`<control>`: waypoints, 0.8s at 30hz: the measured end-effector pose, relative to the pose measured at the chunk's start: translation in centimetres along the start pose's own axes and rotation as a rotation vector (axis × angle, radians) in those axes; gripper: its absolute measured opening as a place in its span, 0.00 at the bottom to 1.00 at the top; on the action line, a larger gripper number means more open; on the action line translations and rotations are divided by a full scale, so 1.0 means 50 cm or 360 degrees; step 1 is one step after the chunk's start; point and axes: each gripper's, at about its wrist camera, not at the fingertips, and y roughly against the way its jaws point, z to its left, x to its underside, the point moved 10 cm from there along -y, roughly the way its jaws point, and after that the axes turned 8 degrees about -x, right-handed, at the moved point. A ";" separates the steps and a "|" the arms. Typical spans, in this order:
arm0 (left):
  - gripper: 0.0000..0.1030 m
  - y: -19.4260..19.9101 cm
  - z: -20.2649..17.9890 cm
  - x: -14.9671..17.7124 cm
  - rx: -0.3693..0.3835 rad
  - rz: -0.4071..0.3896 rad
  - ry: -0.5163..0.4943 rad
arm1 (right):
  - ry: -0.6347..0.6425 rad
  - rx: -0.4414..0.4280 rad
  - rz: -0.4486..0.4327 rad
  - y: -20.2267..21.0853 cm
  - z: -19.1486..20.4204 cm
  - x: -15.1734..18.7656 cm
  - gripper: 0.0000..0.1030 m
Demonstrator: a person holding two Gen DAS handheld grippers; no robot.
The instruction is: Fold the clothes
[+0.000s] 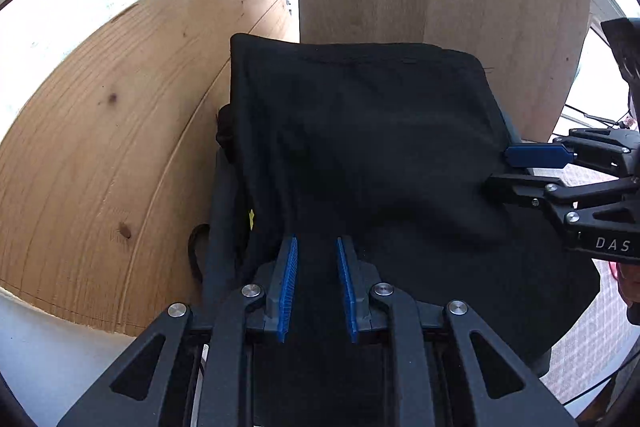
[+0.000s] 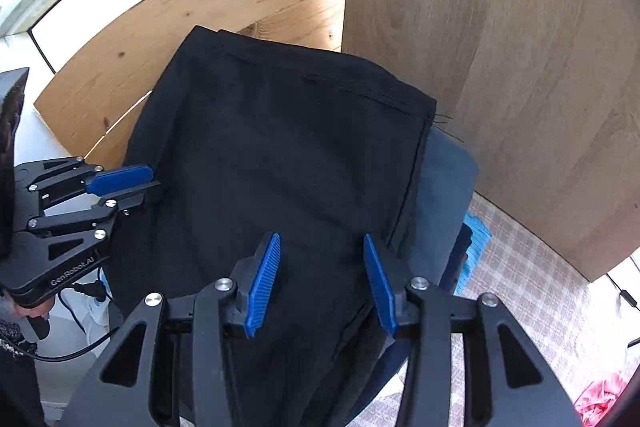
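A folded black garment lies on top of a stack of folded clothes; it also shows in the right wrist view. My left gripper is open over the garment's near edge, with black cloth lying between its blue pads. It shows from the side in the right wrist view, at the garment's left edge. My right gripper is open over the near right part of the garment. In the left wrist view it reaches in at the garment's right edge, jaws a little apart.
Dark blue and light blue folded clothes lie under the black garment. Plywood boards stand close behind and to both sides. A checked cloth surface lies to the right, with a pink item at its corner.
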 end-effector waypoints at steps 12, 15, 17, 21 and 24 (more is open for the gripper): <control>0.60 0.213 -0.072 0.086 0.0058 -0.0259 0.0025 | -0.0311 0.0216 -0.0279 0.256 -0.027 0.178 0.61; 0.61 0.217 -0.094 0.136 -0.0002 -0.0231 0.0038 | -0.0443 0.0289 -0.0295 0.298 -0.056 0.252 0.61; 0.61 0.238 -0.101 0.172 -0.0029 -0.0201 0.0087 | -0.0475 0.0350 -0.0291 0.320 -0.072 0.292 0.61; 0.62 0.303 -0.117 0.254 -0.0113 -0.0198 0.0149 | -0.0488 0.0415 -0.0265 0.363 -0.097 0.371 0.61; 0.62 0.360 -0.146 0.330 -0.0129 -0.0208 0.0180 | -0.0496 0.0382 -0.0282 0.411 -0.100 0.433 0.61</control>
